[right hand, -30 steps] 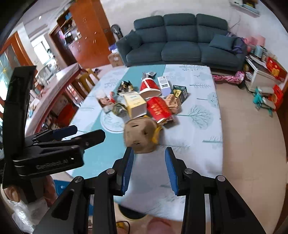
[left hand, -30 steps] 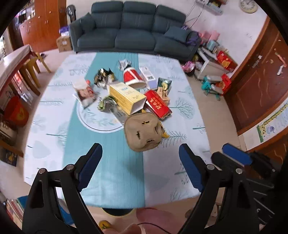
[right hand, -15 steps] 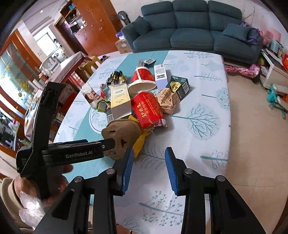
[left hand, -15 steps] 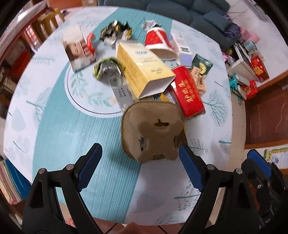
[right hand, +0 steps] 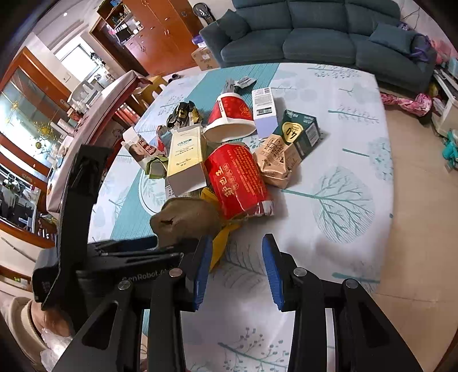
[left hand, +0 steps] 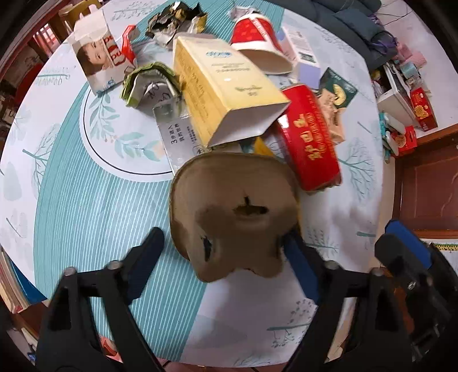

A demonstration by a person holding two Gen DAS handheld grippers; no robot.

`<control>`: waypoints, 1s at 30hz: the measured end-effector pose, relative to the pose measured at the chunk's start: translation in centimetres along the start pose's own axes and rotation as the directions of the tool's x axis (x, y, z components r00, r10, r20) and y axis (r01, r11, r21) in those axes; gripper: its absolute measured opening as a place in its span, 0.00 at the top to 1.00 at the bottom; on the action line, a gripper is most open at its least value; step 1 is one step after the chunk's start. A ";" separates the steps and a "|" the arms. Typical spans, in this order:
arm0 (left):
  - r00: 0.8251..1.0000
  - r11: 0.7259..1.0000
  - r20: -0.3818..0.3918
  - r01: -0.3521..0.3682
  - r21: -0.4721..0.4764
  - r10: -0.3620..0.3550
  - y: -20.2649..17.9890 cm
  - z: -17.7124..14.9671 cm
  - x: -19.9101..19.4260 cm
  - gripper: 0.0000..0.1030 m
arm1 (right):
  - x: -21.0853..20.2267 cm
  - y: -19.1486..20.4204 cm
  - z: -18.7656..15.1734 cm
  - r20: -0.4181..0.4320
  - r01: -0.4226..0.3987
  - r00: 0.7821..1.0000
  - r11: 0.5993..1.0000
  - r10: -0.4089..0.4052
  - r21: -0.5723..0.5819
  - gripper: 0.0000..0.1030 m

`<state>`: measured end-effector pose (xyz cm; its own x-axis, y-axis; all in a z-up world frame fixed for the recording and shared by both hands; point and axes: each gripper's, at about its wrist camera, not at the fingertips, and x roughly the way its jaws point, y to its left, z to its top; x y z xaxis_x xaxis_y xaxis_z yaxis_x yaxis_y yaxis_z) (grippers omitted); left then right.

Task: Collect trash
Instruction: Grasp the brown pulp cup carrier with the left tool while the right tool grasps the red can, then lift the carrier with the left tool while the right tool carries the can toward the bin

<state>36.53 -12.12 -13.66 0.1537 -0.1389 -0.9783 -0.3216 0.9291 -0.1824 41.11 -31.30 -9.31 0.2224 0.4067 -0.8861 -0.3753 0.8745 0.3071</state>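
A crumpled brown pulp cup carrier [left hand: 232,206] [right hand: 186,217] lies at the near end of a trash pile on the patterned tablecloth [left hand: 86,206]. My left gripper [left hand: 221,257] points steeply down with the carrier between its closing jaws. The right pad touches the carrier's edge and the left pad stands a little clear. Behind the carrier lie a yellow carton [left hand: 226,88], a red pouch [left hand: 309,143] and a red paper cup [left hand: 257,37]. My right gripper [right hand: 237,269] hovers over bare cloth just right of the carrier, partly open with nothing between its pads.
More trash lies further back: a baby-photo carton [left hand: 97,60], crumpled foil [left hand: 171,20], a green wrapper [left hand: 148,83], a dark green box [right hand: 300,134] and a tan bag [right hand: 274,160]. A sofa [right hand: 315,37] stands beyond the table. The table edge runs along the right.
My left gripper dropped down onto the brown carrier, rolled, and its jaws narrowed around it. My right gripper moved lower and closer to the pile, its opening unchanged.
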 end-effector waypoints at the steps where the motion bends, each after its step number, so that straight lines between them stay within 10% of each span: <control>1: 0.999 1.000 -0.017 0.027 -0.008 -0.027 0.2 0.1 0.3 0.36 | 0.4 -0.1 0.3 -0.007 -0.005 1.000 1.000 0.005 0.003 0.65; 25: 0.994 0.990 0.055 0.100 -0.105 -0.094 7.5 -2.1 -5.1 0.38 | 10.8 0.1 5.9 -0.094 -0.060 0.994 0.998 0.060 -0.003 0.48; 30: 0.991 0.995 0.125 -0.023 -0.099 0.036 9.0 -3.1 -6.7 0.38 | 11.0 1.2 5.2 -0.097 -0.093 0.991 0.996 0.092 -0.005 0.68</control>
<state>29.68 -3.90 -9.09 0.2580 -0.0617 -0.9642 -0.4160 0.8936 -0.1685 47.82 -24.34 -16.87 0.0983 0.4577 -0.8837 -0.3988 0.8317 0.3864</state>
